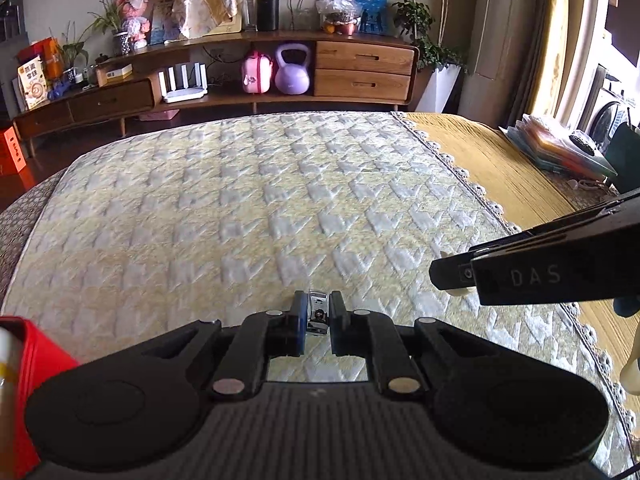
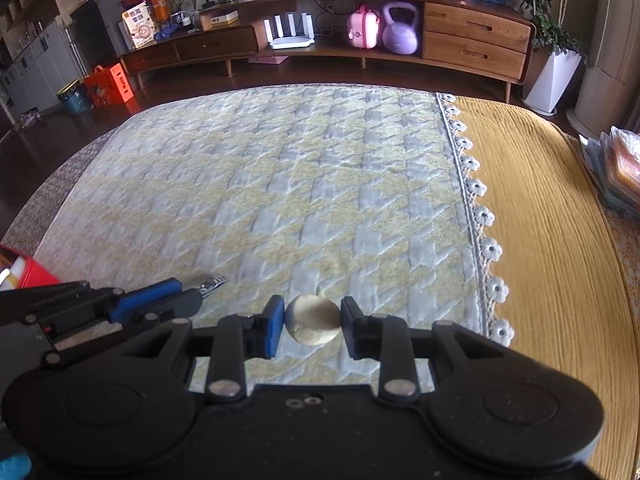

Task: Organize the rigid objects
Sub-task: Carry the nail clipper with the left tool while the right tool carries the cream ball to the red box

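Left wrist view: the left gripper (image 1: 318, 320) is clamped on a small shiny metal clip (image 1: 318, 314); the right gripper (image 2: 313, 322) pinches a cream-coloured ball (image 2: 313, 320), above the quilted mat (image 2: 280, 184).

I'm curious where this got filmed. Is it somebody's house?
Probably yes, a living room at home. There's a long wooden cabinet with drawers, a purple kettlebell and houseplants, and a quilted cover spread in front.

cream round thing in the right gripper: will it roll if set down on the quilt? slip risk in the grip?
The cream ball looks round, so it could roll, though the textured quilt probably damps that. The right gripper pinches it across its widest part, so the curved sides may slip. It looks rigid, not squashed.
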`<action>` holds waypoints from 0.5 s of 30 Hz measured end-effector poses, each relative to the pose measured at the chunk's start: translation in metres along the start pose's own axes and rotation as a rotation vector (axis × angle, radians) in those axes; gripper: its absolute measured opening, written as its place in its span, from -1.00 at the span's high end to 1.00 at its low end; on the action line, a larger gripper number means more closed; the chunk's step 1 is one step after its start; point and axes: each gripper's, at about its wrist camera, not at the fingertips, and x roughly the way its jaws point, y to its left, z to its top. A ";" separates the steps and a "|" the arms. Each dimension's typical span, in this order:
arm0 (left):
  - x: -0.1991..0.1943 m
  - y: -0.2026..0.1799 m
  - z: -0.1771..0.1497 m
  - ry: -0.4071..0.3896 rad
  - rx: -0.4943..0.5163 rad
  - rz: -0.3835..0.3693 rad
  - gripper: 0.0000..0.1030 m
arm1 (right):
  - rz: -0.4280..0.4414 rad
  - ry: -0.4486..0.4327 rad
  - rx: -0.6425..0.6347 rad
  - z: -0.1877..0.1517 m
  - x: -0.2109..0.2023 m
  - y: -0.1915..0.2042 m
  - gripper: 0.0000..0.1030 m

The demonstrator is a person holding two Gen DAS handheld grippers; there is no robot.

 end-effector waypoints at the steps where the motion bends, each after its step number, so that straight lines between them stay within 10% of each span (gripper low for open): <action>1: -0.008 0.005 -0.003 0.000 -0.009 0.005 0.79 | 0.003 0.000 -0.011 -0.003 -0.003 0.006 0.43; 15: -0.104 0.060 -0.035 -0.007 -0.117 0.038 0.92 | 0.084 -0.025 -0.176 -0.030 -0.063 0.094 0.43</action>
